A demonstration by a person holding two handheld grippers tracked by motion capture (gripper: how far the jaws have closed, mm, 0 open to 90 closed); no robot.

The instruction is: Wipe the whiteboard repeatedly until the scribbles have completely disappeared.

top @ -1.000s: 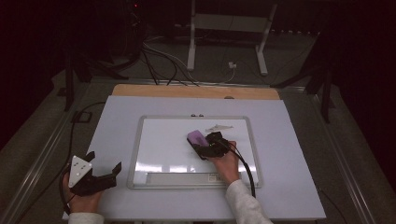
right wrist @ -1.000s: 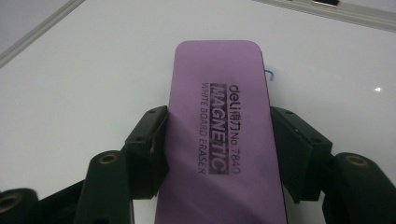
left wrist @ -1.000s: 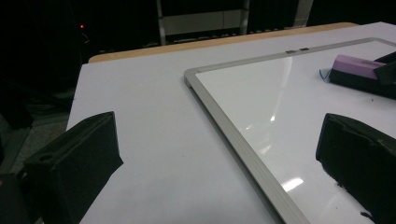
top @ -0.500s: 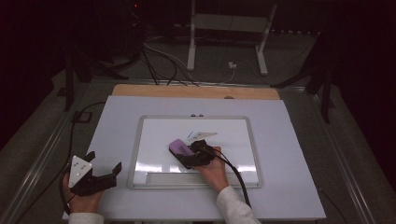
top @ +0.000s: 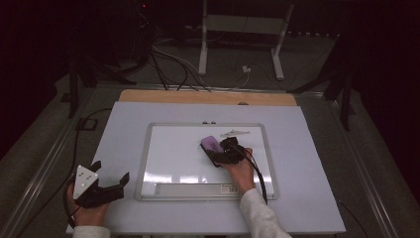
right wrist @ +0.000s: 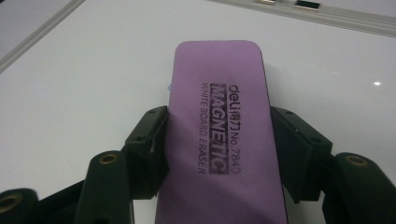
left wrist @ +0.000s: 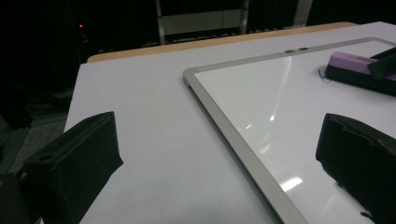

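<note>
Right gripper view: the right gripper point(right wrist: 219, 140) is clamping the purple eraser point(right wrist: 219, 126) flat on the whiteboard point(right wrist: 70, 93); the left gripper point(top: 101, 186) is gaping open, holding nothing.

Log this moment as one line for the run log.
right tongs: shut on eraser | eraser: flat on whiteboard | left tongs: open, beside the whiteboard, holding nothing

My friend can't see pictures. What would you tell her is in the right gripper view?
A purple whiteboard eraser, printed "MAGNETIC WHITE BOARD ERASER", is clamped between the two black jaws of the right gripper. It lies flat on a shiny whiteboard, whose silver frame runs along the top edge.
</note>
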